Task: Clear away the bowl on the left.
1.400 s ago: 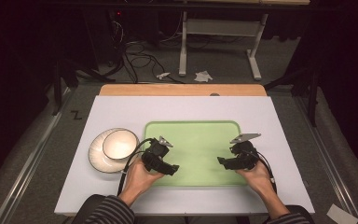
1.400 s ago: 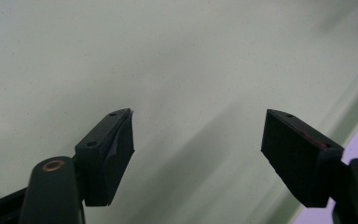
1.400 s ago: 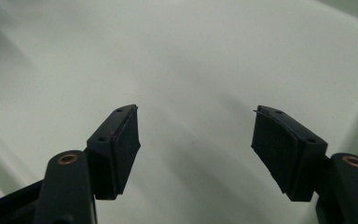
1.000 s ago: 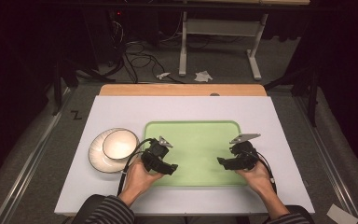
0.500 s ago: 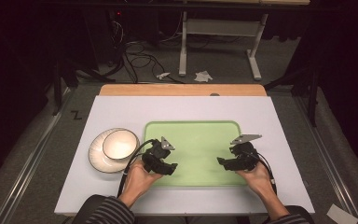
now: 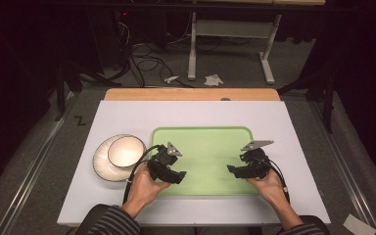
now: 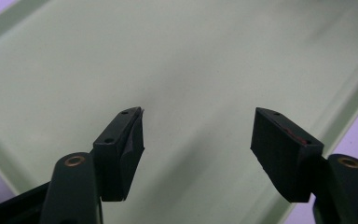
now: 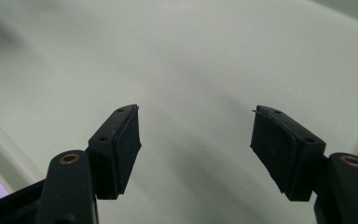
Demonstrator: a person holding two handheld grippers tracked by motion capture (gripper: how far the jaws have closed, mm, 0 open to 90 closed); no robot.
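While both hover over the pale green plastic tray (image 6: 203,139), the left hand-held gripper (image 6: 178,176), its jaws just reopened, and the right hand-held gripper (image 6: 232,170) gape with nothing between.

The right gripper (image 8: 196,123) hangs over the green tray (image 8: 205,51) (jaws wide apart, nothing between).

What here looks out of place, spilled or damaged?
Nothing stands out. The green tray lies square and bare on the white table, and the bowl sits upright on its plate left of it. No spill shows.
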